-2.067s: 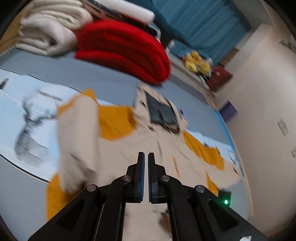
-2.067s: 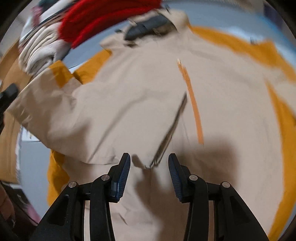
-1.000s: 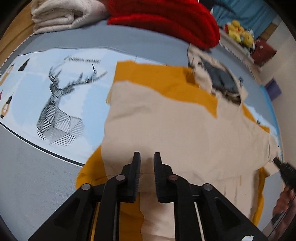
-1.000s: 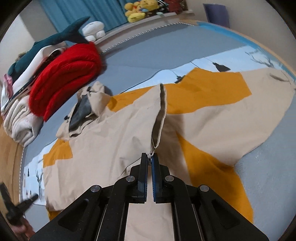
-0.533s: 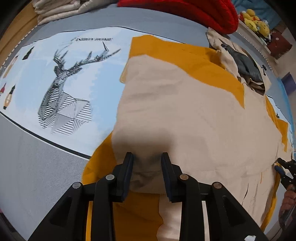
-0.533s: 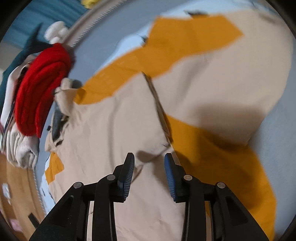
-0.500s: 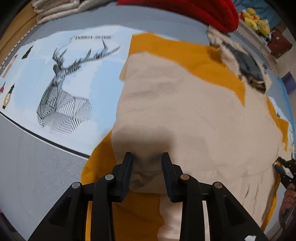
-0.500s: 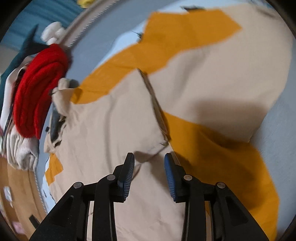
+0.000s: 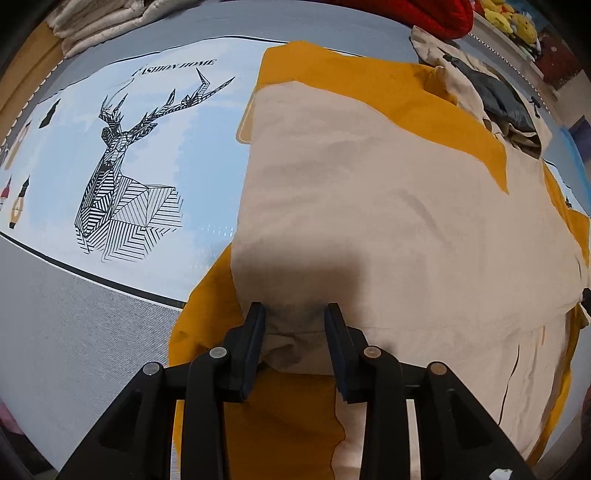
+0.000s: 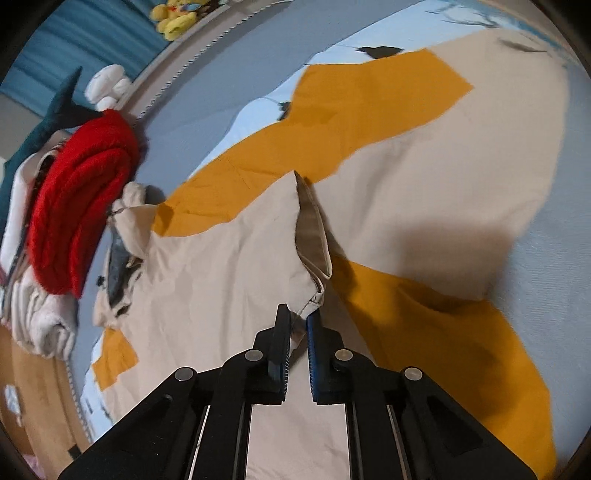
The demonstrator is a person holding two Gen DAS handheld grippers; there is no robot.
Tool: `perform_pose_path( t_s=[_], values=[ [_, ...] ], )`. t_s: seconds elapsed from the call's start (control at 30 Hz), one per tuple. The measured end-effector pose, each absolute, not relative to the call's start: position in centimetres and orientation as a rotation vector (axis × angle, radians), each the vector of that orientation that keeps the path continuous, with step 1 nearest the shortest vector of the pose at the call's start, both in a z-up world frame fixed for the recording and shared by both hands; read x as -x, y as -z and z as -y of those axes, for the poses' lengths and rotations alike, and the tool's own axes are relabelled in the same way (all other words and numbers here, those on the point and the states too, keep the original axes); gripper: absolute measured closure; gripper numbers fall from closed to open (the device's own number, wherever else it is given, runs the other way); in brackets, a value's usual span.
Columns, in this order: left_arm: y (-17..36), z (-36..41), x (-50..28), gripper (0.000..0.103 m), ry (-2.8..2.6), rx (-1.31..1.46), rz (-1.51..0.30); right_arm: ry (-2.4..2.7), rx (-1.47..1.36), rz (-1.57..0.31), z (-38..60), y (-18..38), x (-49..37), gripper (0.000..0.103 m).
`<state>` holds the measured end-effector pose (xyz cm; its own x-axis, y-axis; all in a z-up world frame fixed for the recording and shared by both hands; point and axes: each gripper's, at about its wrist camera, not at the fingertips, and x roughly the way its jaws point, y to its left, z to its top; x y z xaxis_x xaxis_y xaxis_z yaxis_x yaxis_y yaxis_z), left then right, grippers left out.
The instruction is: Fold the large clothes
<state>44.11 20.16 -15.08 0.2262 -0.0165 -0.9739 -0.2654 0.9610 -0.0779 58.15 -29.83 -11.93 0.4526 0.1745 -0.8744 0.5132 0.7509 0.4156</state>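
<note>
**Beige-and-mustard jacket spread on the printed mat, one claw pinching its edge**

The jacket lies flat over a blue mat printed with a striped deer head; grey cloth borders the mat at its near edge. Its hood, with a dark lining, points toward the mat's far edge, next to a folded red blanket and a stack of pale blankets.

The left gripper stands with its jaws well apart, straddling a bunched hem of beige cloth at the near edge of the jacket; the fingers flank the cloth without closing on it.

The right gripper has its jaws nearly together, nipping a corner of the beige front panel. That panel rises from the grip in a lifted fold, its inner side showing, above the mustard cloth beneath.

Yellow plush toys sit on a ledge beyond the far edge, before a blue curtain.
</note>
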Motion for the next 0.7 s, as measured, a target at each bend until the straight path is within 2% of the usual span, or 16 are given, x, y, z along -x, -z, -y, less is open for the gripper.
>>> perform_pose_path(
  t_s=[0.07,0.2,0.23,0.27,0.33,0.47,0.7],
  values=[
    [14.6,-20.4,-43.9,0.072,-0.179,0.27,-1.323,0.28,-0.658,-1.072,29.7,11.2,-57.9,0.083],
    [13.8,-20.5,-44.2,0.071,-0.165,0.309,-1.29,0.299,-0.497,-0.977,28.9,8.8,-58.1,0.082],
    [13.8,-20.3,-44.3,0.071,-0.16,0.313,-1.29,0.258,-0.477,-0.971,28.4,8.6,-58.5,0.079],
    [14.0,-20.3,-44.2,0.071,-0.157,0.313,-1.294,0.21,-0.462,-0.986,27.9,8.8,-58.9,0.073],
    [14.5,-20.3,-44.1,0.071,-0.158,0.302,-1.306,0.107,-0.433,-1.074,26.7,10.2,-60.0,0.069],
    [14.7,-19.2,-44.6,0.07,-0.164,0.269,-1.323,0.096,-0.351,-1.258,25.6,14.0,-60.5,0.069],
    [13.5,-18.1,-44.9,0.069,-0.145,0.287,-1.304,0.098,-0.203,-1.215,24.1,12.1,-59.9,0.068]
  ],
)
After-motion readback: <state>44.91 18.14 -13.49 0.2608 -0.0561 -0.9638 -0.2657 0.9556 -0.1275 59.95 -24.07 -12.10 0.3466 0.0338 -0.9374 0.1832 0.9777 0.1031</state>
